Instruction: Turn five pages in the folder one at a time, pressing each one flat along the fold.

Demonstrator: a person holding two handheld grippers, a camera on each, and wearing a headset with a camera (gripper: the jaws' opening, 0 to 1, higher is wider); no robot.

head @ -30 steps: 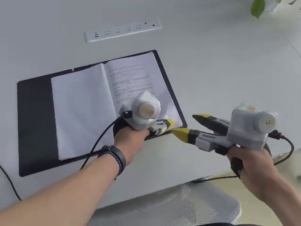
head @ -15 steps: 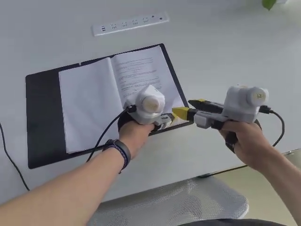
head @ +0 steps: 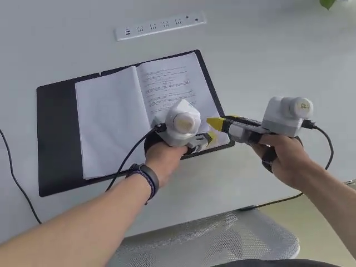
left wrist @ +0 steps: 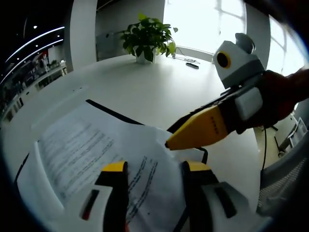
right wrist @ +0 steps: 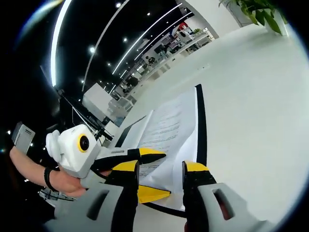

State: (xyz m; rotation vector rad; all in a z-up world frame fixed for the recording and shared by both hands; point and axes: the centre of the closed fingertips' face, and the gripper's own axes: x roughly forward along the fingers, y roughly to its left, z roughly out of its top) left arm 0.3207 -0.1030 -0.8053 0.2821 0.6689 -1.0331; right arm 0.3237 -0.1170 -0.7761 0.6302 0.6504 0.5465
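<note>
The black folder (head: 55, 139) lies open on the white table, with a blank left page (head: 108, 119) and a printed right page (head: 175, 86). My left gripper (head: 203, 142) rests at the right page's lower right corner. It is open, and the printed page (left wrist: 87, 145) lies under and between its jaws. My right gripper (head: 218, 122) points left over that same corner, open, its yellow tip (left wrist: 193, 133) just above the sheet and close to the left gripper (right wrist: 145, 174). From the right gripper (right wrist: 161, 169) the folder (right wrist: 200, 125) stretches away ahead.
A white power strip (head: 161, 25) lies beyond the folder. A black cable (head: 14, 181) runs along the table's left side. A mesh chair (head: 222, 242) sits below the near table edge. A potted plant (left wrist: 147, 36) stands far off on the table.
My right gripper has moved left from beside the table edge to the folder's lower right corner, beside the left gripper. The left gripper has stayed at that corner.
</note>
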